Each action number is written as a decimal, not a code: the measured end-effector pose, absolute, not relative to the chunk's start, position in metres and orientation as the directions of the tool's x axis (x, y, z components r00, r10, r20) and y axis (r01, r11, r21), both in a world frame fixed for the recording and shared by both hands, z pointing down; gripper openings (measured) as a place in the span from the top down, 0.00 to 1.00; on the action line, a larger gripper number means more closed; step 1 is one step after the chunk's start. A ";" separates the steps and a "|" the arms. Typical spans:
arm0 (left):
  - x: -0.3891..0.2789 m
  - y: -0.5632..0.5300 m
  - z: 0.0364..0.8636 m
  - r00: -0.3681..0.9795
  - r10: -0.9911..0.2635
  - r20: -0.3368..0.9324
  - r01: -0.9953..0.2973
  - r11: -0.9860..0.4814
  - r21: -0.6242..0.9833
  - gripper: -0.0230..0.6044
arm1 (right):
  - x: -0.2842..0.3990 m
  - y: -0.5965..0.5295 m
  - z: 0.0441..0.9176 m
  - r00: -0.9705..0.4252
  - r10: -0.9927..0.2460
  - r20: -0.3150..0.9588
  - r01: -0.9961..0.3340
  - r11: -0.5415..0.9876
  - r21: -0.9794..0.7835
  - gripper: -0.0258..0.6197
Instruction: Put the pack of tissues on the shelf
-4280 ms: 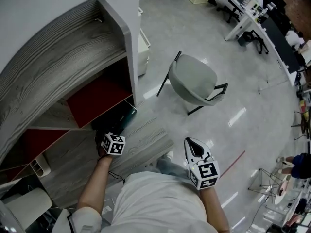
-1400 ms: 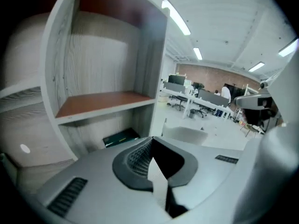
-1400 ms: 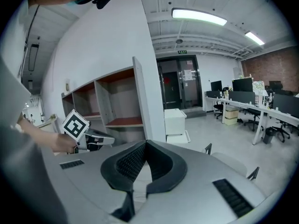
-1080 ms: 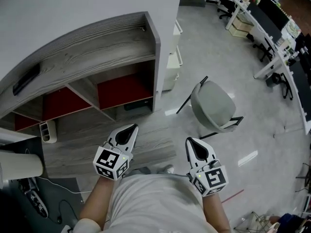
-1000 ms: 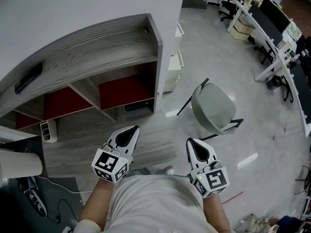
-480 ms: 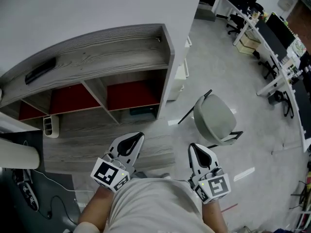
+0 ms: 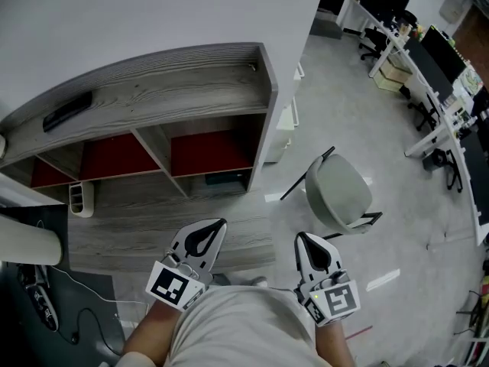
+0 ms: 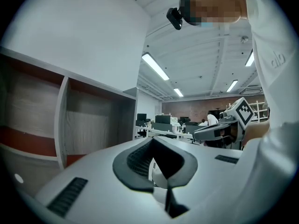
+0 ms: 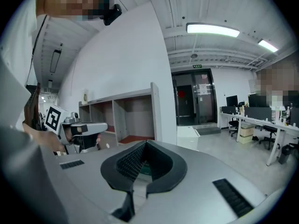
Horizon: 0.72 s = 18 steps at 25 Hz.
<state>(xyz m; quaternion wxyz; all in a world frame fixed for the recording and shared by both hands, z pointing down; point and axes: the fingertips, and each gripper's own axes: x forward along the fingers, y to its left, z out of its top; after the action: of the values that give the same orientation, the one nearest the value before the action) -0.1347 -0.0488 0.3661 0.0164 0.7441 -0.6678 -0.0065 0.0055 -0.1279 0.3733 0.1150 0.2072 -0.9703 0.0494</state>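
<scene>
Your left gripper [image 7: 212,228] and right gripper [image 7: 306,245] both hover near your body, jaws pressed together with nothing between them. The dark, flat pack of tissues [image 7: 227,178] lies far ahead of the left gripper and well apart from it. It sits in the lowest right opening of the grey wood-grain shelf [image 7: 153,98] (just below the red panel [image 7: 206,150]).

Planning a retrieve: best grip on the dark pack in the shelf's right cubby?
Probably pinch the dark pack by its front edge, top and bottom, coming in level through the open front of the shelf. It lies flat near the opening, and the cubby sides likely block side approaches.
</scene>
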 end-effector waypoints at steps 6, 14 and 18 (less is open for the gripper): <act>-0.141 -0.051 0.363 0.091 -0.996 -0.002 -0.992 -0.090 0.087 0.94 | 0.010 -0.130 0.372 -0.885 -0.401 0.239 -0.422 0.905 -0.045 0.92; -0.139 -0.049 0.370 0.114 -0.993 0.016 -0.984 -0.111 0.138 0.94 | 0.012 -0.130 0.374 -0.879 -0.409 0.244 -0.431 0.901 -0.043 0.92; -0.138 -0.047 0.374 0.140 -0.990 0.025 -0.981 -0.135 0.142 0.94 | 0.010 -0.127 0.377 -0.878 -0.408 0.250 -0.431 0.901 -0.046 0.92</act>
<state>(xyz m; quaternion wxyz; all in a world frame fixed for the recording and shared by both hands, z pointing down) -0.1380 -0.0466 0.3744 0.0619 0.7524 -0.6547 -0.0376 0.0099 -0.1266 0.3770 0.1177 0.2168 -0.9678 0.0501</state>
